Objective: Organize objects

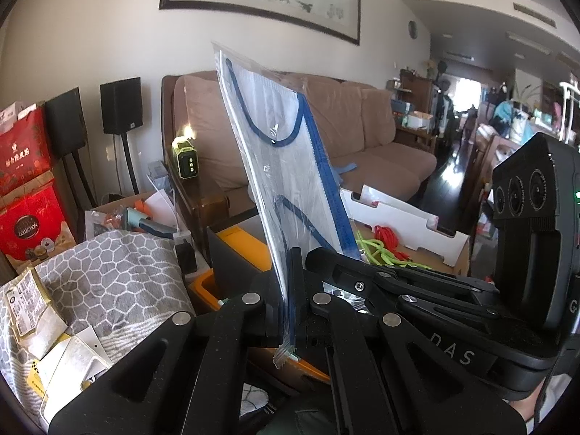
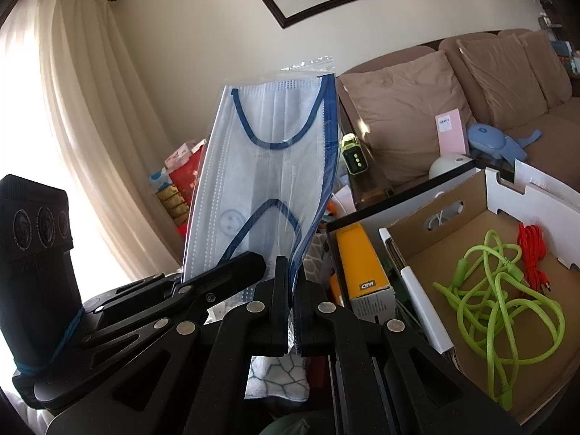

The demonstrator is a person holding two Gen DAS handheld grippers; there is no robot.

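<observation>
A white face mask with blue ear loops, sealed in a clear plastic bag (image 1: 286, 152), stands upright in the air between both grippers. My left gripper (image 1: 289, 268) is shut on the bag's lower edge. My right gripper (image 2: 290, 272) is shut on the same lower edge of the bagged mask (image 2: 268, 166). In the left wrist view the right gripper (image 1: 320, 255) comes in from the right and meets the bag close beside my left fingers. In the right wrist view the left gripper (image 2: 253, 262) comes in from the left. The bag's bottom corner is hidden behind the fingers.
An open cardboard box (image 2: 409, 282) at the right holds a green cable (image 2: 496, 290) and a red cable (image 2: 531, 253). A yellow box (image 2: 357, 257) stands beside it. A grey patterned towel (image 1: 119, 272) and papers lie at the left; a brown sofa (image 1: 362, 134) is behind.
</observation>
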